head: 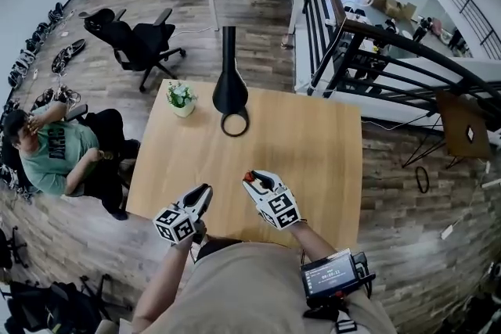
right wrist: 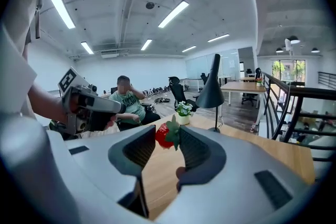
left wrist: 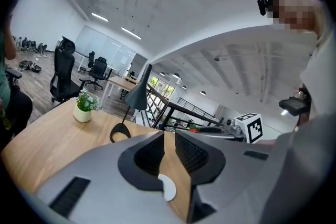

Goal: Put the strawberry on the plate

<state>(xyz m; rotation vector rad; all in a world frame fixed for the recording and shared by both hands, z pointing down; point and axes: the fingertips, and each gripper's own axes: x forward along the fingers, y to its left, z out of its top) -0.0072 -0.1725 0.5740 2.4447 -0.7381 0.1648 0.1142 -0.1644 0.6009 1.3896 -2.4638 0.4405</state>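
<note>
We hold a small red strawberry (right wrist: 162, 136) with green leaves between the jaws of our right gripper (right wrist: 167, 135), raised over the near part of the wooden table (head: 313, 145). The jaws stand partly apart, with their pads pressed on the fruit's two sides close to the tips. We judge the strawberry light, soft, easily bruised and perhaps slippery, so a gentle hold across its widest part suits it. To the left, our left gripper (left wrist: 169, 139) has its jaws narrowly apart with nothing between them. No plate shows in any view.
</note>
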